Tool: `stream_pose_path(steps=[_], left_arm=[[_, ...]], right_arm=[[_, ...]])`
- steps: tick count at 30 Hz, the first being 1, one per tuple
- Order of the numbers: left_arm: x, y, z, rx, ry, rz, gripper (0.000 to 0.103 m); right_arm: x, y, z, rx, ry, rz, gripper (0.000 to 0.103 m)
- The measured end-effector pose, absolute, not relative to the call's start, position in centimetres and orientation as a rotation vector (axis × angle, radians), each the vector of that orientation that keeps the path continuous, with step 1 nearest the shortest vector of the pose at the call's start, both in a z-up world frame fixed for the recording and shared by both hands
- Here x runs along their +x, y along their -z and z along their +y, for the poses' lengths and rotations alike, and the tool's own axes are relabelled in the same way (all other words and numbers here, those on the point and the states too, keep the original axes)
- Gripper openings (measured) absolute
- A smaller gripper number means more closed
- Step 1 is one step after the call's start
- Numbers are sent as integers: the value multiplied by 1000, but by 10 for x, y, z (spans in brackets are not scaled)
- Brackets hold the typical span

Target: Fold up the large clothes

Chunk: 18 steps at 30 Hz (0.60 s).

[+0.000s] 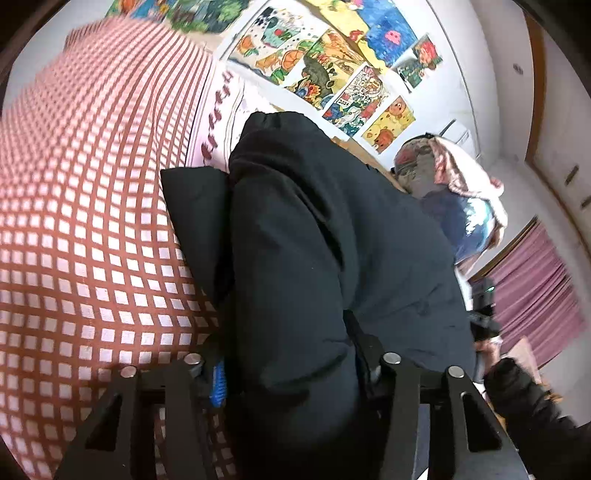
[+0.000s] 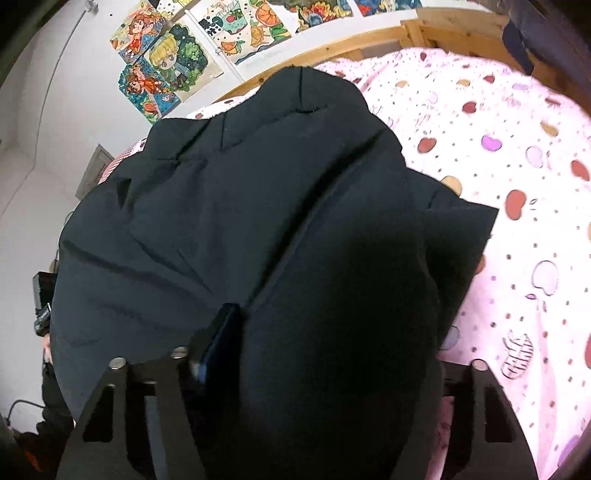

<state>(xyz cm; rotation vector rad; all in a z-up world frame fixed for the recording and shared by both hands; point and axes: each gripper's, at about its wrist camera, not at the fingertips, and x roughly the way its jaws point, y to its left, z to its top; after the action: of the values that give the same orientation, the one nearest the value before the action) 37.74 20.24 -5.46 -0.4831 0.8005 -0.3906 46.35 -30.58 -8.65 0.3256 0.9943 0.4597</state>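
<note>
Child's bedroom in a home: wooden bed frame, pink fruit-print bedsheet, red-checked bedding, colourful cartoon drawings on white wall, purple curtain.

On my left feed the jacket is a dark, matt padded cloth, puffy with soft creases and stitched seams. It fills the left gripper, whose frame is matt black plastic with small bright metal pin heads; one ribbed blue pad shows (rubbery, I think). Beneath lies a checked red-and-white cloth, flat-woven and dull. On my right feed the right gripper has the same black plastic and metal pins. The spotted pink sheet is thin, soft cotton-like cloth; the bed frame is pale bare wood. The wall drawings are matt paper.
</note>
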Motion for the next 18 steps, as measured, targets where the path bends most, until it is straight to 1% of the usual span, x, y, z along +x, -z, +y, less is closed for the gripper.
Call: stream_pose_path(steps=[4, 5, 8, 10, 12, 18], left_arm=[[374, 48, 199, -485, 369, 786, 39], [372, 47, 201, -496, 369, 785, 38], [371, 41, 203, -496, 347, 792, 34], [367, 36, 204, -476, 332, 787, 29], [365, 28, 199, -464, 322, 779, 28], [356, 24, 197, -483, 313, 787, 25]], right_arm=[[456, 72, -312, 325, -436, 956, 41], [453, 68, -313, 336, -447, 949, 35], [445, 56, -310, 316, -450, 936, 28], [442, 49, -310, 315, -449, 934, 26], [440, 41, -310, 321, -445, 926, 24], [430, 20, -310, 327, -453, 884, 22]])
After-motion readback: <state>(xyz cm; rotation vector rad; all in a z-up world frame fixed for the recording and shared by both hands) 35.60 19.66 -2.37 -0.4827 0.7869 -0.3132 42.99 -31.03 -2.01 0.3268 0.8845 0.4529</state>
